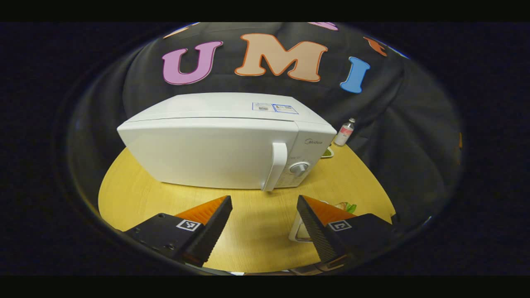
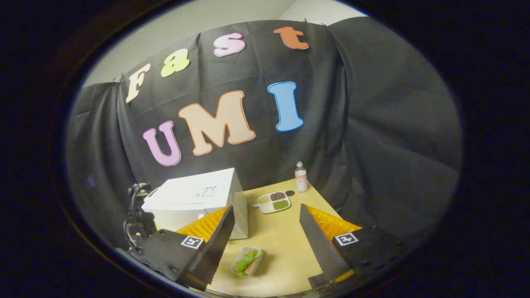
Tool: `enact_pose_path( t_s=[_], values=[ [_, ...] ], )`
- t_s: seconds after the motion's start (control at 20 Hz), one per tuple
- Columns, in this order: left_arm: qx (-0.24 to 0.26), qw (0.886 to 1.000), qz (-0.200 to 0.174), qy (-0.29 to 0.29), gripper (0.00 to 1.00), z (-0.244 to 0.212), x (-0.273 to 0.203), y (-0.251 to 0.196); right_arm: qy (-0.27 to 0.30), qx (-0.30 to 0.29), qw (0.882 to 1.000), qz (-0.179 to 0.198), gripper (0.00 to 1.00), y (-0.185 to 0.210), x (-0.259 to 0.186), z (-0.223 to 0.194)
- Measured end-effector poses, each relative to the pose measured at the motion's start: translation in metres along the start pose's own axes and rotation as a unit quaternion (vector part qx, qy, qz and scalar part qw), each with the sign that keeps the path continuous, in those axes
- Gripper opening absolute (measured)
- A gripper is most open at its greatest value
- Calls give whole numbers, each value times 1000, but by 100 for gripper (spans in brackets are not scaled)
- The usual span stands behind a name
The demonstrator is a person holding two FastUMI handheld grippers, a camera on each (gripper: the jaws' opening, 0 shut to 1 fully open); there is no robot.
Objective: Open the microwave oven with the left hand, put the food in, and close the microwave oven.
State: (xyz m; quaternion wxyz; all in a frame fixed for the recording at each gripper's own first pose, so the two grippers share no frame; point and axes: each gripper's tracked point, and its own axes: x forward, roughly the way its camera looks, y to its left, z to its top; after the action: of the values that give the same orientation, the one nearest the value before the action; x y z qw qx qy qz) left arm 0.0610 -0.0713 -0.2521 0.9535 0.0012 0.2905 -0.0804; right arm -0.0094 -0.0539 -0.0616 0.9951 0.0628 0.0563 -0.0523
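A white microwave (image 1: 215, 153) stands on the round wooden table (image 1: 256, 231) with its door closed. Its vertical handle (image 1: 278, 165) and a dial (image 1: 299, 168) are on the right of its front. My left gripper (image 1: 264, 211) hovers open in front of the door, a short way from the handle, holding nothing. A small container of food (image 2: 247, 260) with a sandwich and greens lies on the table near the microwave (image 2: 194, 198). My right gripper (image 2: 266, 215) hangs open above and behind it. In the left gripper view the container (image 1: 299, 231) peeks out beside the right finger.
A divided tray (image 2: 273, 201) with beans and grains sits behind the microwave's right side, and a small bottle (image 2: 301, 177) stands at the table's far edge. A dark device with cables (image 2: 136, 207) shows left of the microwave. Bare tabletop (image 2: 281, 244) lies right of the food.
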Motion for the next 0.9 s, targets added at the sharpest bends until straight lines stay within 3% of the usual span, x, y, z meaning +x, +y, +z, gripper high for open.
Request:
enact_pose_path(
  t_s=[0.25, 0.3, 0.55, 0.75, 0.9],
  values=[
    [25, 999, -11, 38, 86, -13, 32, -2, 12, 11, 1000, -19, 99, -11, -7, -15],
    [24, 999, -14, 42, 82, -14, 39, -3, 14, 13, 1000, -23, 92, -13, -8, -17],
    [30, 998, -10, 52, 75, -10, 70, -2, 19, 21, 999, -33, 91, -18, -9, -21],
    [20, 998, -10, 58, 51, -7, 85, -5, 21, 17, 999, -29, 91, -14, -8, -21],
    [25, 998, -7, 58, 49, -5, 96, -4, 22, 16, 999, -24, 92, -9, -6, -22]
  ],
)
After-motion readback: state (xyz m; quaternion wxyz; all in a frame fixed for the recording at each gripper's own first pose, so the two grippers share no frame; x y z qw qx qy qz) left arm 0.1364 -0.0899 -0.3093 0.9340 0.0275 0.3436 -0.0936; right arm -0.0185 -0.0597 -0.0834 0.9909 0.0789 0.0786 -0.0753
